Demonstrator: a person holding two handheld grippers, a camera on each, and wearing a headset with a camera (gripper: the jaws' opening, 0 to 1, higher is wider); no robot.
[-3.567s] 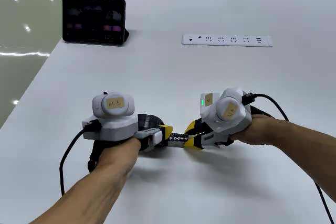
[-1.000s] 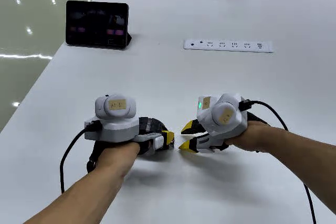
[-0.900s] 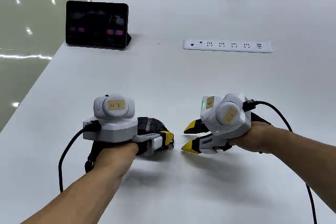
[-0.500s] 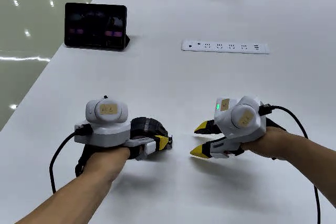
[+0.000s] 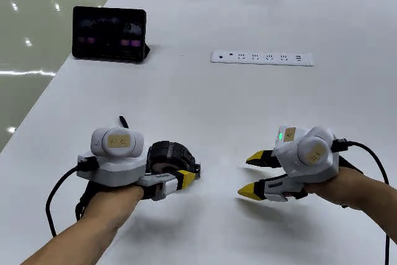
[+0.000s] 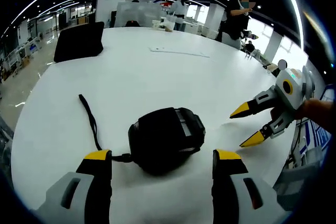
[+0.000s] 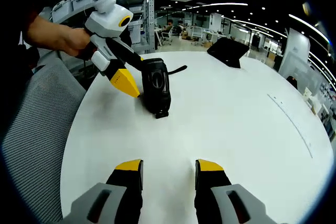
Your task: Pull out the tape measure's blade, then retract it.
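When closing the left gripper (image 6: 161,156), jaws spread, on the tape measure (image 5: 169,156) lying between them on the bench (image 5: 205,103), clamp the case squarely; bring the right gripper (image 5: 250,174), open, empty and well apart, straight in for the blade tip.

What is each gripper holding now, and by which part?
Nothing is held. The left gripper is open, its jaws clear of the round black tape measure between them on the white table. The right gripper is open and empty.
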